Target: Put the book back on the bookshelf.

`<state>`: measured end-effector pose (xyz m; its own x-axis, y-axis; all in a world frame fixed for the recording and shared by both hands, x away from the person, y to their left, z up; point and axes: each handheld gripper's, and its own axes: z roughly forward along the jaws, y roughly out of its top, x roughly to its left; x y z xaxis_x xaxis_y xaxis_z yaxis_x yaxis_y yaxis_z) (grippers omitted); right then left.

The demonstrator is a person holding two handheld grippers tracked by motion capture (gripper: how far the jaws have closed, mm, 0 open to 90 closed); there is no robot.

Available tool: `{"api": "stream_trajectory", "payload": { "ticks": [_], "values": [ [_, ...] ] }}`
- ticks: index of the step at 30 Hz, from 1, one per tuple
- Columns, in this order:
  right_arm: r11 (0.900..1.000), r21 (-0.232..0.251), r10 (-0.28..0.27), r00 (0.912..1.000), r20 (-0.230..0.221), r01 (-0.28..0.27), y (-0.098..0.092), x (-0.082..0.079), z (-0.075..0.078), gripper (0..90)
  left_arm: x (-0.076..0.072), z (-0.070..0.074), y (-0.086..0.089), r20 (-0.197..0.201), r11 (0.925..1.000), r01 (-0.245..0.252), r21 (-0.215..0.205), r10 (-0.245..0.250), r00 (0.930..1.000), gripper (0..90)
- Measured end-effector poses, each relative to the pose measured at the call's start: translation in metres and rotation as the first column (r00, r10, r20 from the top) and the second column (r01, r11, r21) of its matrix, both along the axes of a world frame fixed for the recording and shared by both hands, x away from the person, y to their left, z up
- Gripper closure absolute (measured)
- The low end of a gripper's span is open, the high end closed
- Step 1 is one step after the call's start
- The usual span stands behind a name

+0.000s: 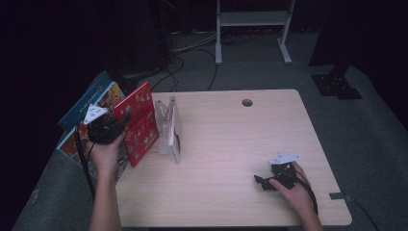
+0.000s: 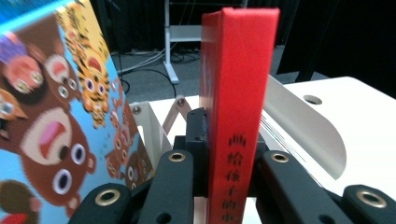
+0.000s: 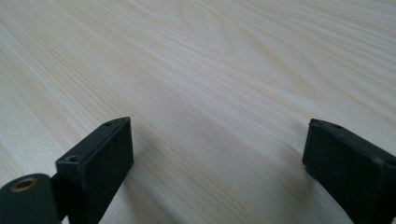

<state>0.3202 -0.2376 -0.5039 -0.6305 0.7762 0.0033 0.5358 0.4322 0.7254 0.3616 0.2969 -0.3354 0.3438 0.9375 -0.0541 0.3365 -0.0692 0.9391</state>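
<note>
While the light wood surface (image 1: 231,144) carries the work, the relation that matters sits at its left edge: the red book (image 1: 139,122) stands upright on its lower edge, long axis near vertical, and the clear bookstand (image 1: 168,127) lies just to its right, toward the middle of the surface. The gap between book and stand looks narrow; whether they already touch I cannot tell from the high view.

Left hand is plainly the nearer one. Left tongs (image 1: 126,118) are clamped on the red book from the spine side, jaws drawn in tight against both covers; the left gripper view looks straight up the red spine (image 2: 238,107), which runs vertically between the two black jaws. Any coming move into the stand would go rightward, spine kept upright.

Right tongs (image 1: 260,182) rest low near the front right of the surface, well apart from book and stand, jaws spread wide with nothing between them, bare wood grain ahead (image 3: 210,93).

Red book: hard cover, bright red, small cartoon pictures on the front, dark characters printed down the spine.

Blue picture book (image 2: 56,130) with tigers and bears leans just left of it; more books (image 1: 82,113) are stacked off the surface's left edge.
</note>
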Motion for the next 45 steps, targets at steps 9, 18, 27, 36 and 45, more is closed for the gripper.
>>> {"api": "stream_trajectory", "payload": {
  "ticks": [9, 18, 27, 36, 45],
  "values": [
    [1.0, 0.0, 0.0, 1.0, 0.0, 0.0, 0.0, 0.0, 0.0, 7.6, 0.002, -0.007, 0.0, -0.023, 0.9999, -0.013, 0.009, 0.013, 0.9997, 79.3],
    [1.0, 0.001, -0.004, 1.0, 0.002, 0.004, -0.001, 0.001, 0.0, 7.6, 0.005, -0.02, -0.002, -0.058, 0.9996, -0.024, 0.015, 0.025, 0.998, 78.8],
    [1.0, 0.0, -0.007, 1.0, 0.0, 0.007, -0.001, 0.001, 0.0, 7.4, -0.009, -0.018, 0.0, -0.059, 0.9997, 0.008, 0.024, -0.007, 0.9982, 55.1],
    [1.0, 0.0, -0.007, 1.0, 0.001, 0.007, -0.001, 0.001, 0.0, 7.4, -0.031, -0.017, -0.004, -0.041, 0.9985, 0.002, 0.054, 0.001, 0.9992, 27.3],
    [1.0, 0.0, -0.007, 1.0, 0.0, 0.007, -0.001, 0.001, 0.0, 7.4, -0.051, -0.018, -0.002, -0.03, 0.9989, -0.021, 0.043, 0.023, 0.9993, 11.5]
  ]
}}
